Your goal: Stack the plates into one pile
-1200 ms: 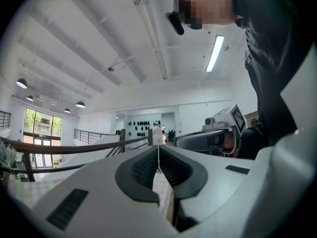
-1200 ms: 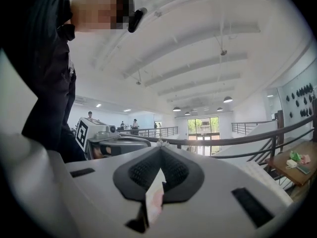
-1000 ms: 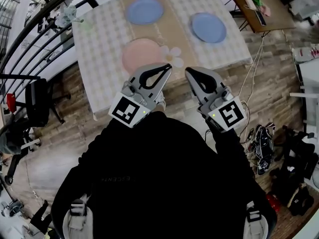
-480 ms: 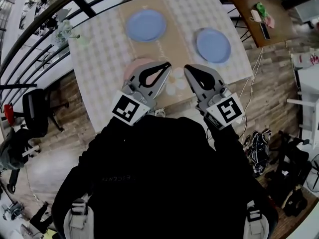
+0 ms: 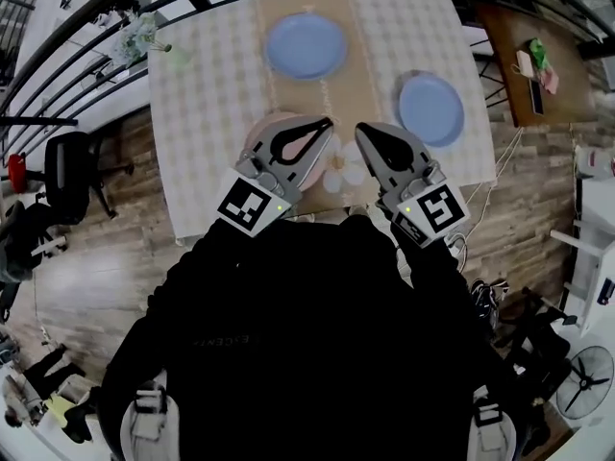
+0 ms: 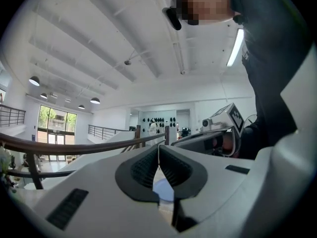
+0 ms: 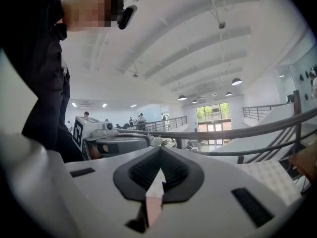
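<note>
Three plates lie apart on the checked table (image 5: pixel 207 113): a blue plate (image 5: pixel 306 46) at the far middle, a second blue plate (image 5: pixel 430 109) at the right, and a pink plate (image 5: pixel 279 133) near the front edge. My left gripper (image 5: pixel 328 121) hovers over the pink plate and hides part of it, its jaws shut and empty. Beside it on the right, my right gripper (image 5: pixel 359 128) is also shut and holds nothing. In the left gripper view the left gripper (image 6: pixel 158 148) shows its tips meeting. In the right gripper view the right gripper (image 7: pixel 160 155) also shows its tips together.
A white flower-shaped mat (image 5: pixel 346 169) lies between the grippers on the brown runner (image 5: pixel 322 3). A vase of flowers (image 5: pixel 139 35) stands at the table's far left corner. A curved railing (image 5: pixel 67 70) and a black chair (image 5: pixel 67 171) are at the left, a wooden side table (image 5: pixel 538 75) at the right.
Both grippers have moved forward together, from over the table's front edge to over the table. The left one now covers part of the pink plate. Both stay shut.
</note>
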